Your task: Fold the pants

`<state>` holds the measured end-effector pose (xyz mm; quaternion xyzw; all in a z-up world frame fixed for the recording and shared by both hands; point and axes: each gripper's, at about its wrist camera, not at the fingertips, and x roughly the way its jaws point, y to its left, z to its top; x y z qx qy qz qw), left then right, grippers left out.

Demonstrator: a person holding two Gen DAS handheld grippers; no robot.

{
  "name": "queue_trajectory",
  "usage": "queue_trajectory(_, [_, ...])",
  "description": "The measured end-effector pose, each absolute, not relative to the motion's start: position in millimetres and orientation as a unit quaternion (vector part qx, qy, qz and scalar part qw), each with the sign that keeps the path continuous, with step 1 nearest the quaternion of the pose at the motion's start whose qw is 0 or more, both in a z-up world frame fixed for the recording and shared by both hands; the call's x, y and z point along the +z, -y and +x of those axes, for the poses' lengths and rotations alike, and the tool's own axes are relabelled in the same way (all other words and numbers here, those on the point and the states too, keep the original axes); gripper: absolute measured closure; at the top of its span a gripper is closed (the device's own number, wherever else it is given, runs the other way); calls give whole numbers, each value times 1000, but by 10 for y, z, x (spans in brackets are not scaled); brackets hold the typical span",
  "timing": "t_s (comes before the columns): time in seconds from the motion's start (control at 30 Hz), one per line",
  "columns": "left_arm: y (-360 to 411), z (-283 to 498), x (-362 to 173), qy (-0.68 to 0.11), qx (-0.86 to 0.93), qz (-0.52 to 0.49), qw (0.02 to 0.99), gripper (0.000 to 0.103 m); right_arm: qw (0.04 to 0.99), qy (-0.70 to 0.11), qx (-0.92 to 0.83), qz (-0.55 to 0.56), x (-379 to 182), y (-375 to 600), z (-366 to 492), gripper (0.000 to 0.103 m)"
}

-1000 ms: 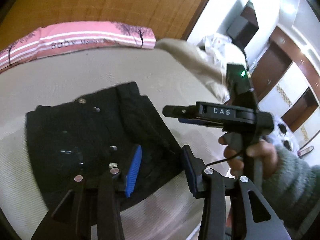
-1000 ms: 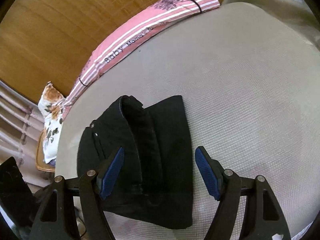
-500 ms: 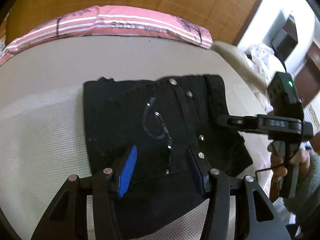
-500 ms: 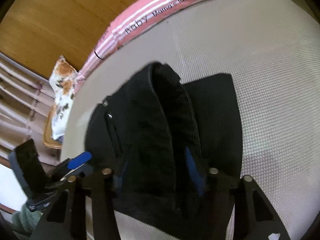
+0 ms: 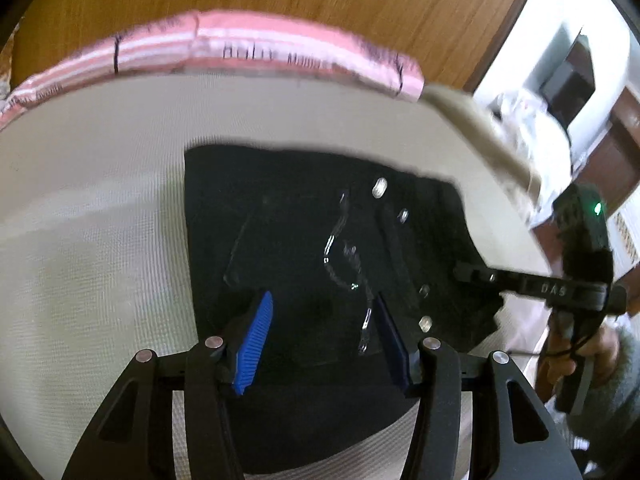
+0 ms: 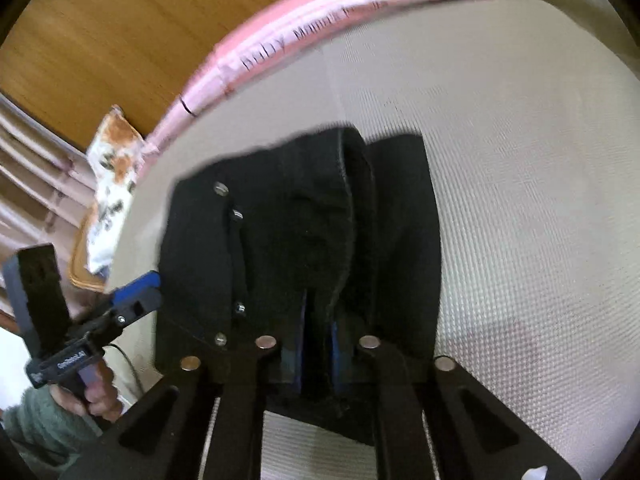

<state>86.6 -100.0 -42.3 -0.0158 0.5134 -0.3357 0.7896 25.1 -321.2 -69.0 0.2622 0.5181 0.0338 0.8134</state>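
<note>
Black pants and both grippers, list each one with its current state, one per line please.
Black pants: folded into a compact stack, lying on the beige mattress, near edge between the right gripper's pads.
Left gripper: jaws apart over the pants, not gripping.
Right gripper: jaws closing on a raised fold at the pants' near edge.
Pink striped blanket: lying along the mattress's far edge.

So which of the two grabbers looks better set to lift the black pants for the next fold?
The right gripper, probably: its jaws are closing with a raised ridge of the black pants between the blue pads. The left gripper is open above flat fabric, gripping nothing.
</note>
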Motion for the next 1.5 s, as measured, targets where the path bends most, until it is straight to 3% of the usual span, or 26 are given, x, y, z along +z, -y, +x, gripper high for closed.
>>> queue_trajectory(0.1, [1071, 832, -584, -528, -323, 16, 785, 49, 812, -524, 28, 254, -672, 3200, 296, 73])
queue_trajectory(0.17, [1089, 808, -576, -521, -324, 25, 790, 49, 816, -520, 25, 250, -599, 3248, 288, 56])
queue_trajectory(0.27, [1035, 841, -547, -524, -328, 1, 786, 49, 819, -514, 30, 252, -562, 3375, 239, 44])
queue_trajectory(0.53, [879, 947, -542, -525, -307, -24, 793, 48, 800, -508, 80, 309, -763, 3596, 369, 45])
queue_trajectory(0.97, [1007, 891, -664, -517, -306, 18, 799, 41, 817, -470, 154, 295, -912, 3535, 837, 43])
queue_trajectory(1.27, [1028, 901, -658, -517, -304, 18, 800, 36, 777, -479, 205, 354, -983, 3605, 534, 43])
queue_trajectory(1.3, [1035, 897, -658, -516, -304, 19, 800, 35, 774, -478, 205, 361, -994, 3608, 509, 45])
queue_trajectory(1.37, [1051, 894, -663, -515, -304, 22, 801, 34, 765, -476, 186, 393, -1045, 3662, 501, 61])
queue_trajectory(1.5, [1076, 883, -663, -515, -301, 28, 802, 33, 742, -480, 150, 443, -1132, 3700, 583, 81])
